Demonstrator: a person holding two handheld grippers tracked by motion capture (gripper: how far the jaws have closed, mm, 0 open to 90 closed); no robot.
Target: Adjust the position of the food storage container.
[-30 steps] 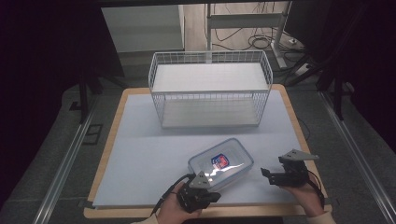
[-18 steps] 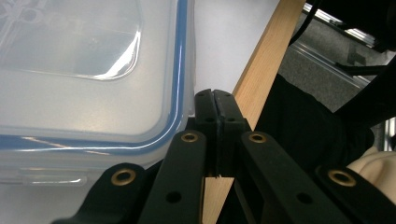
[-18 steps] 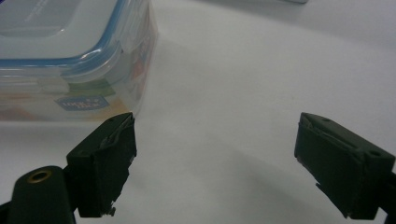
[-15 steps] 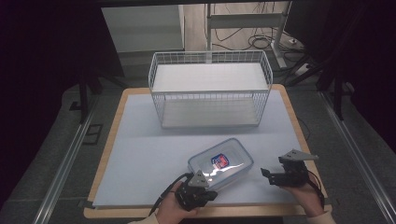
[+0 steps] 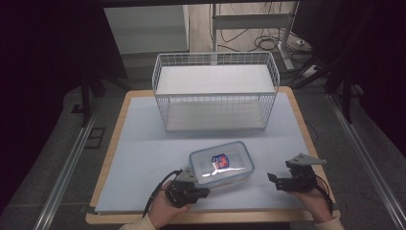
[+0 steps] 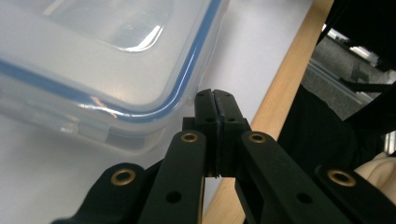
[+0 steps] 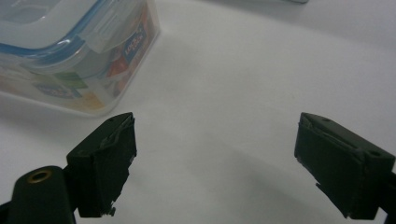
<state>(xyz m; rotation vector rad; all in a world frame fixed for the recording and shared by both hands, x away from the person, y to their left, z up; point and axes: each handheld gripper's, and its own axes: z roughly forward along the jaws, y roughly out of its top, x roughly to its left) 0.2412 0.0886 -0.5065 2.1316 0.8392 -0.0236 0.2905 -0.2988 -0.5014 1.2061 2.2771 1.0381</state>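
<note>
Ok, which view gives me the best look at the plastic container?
The high view: the whole plastic container lies there, lid on, between the wire basket and the table's near edge. The left gripper view gives one blue-sealed corner beside the shut left tongs; the right gripper view gives a labelled end past the open right tongs.

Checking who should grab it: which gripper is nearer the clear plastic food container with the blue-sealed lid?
Left. The left gripper, jaws shut, sits right at the clear plastic food container, by its near-left corner. The right gripper, jaws open, is off to its right across bare table.
</note>
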